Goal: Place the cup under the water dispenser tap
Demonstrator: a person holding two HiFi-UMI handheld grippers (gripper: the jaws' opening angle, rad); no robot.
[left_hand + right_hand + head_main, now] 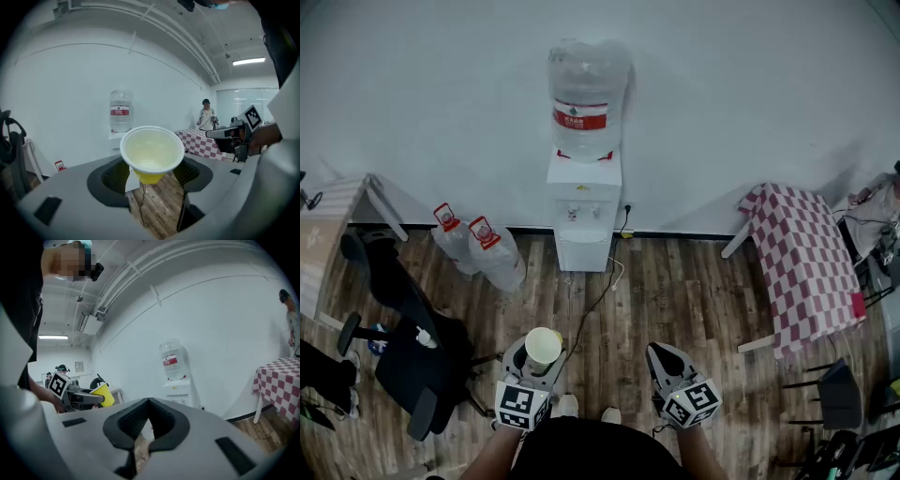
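Observation:
The white water dispenser (583, 211) stands against the far wall with a large bottle (584, 98) on top; its taps (583, 214) face me across the wooden floor. A yellow paper cup (543, 349) with a white rim sits upright between the jaws of my left gripper (542, 356), which is shut on it. From the left gripper view the empty cup (152, 151) fills the middle and the dispenser (120, 133) is small behind it. My right gripper (667, 361) is shut on nothing, level with the left, and its view shows the dispenser (176, 387) ahead.
Two spare water bottles (483, 253) lie left of the dispenser. A black office chair (412, 352) stands at my left, and a red-checked table (806, 267) at the right. A cable (595, 300) runs over the floor. A person (206, 116) stands far off.

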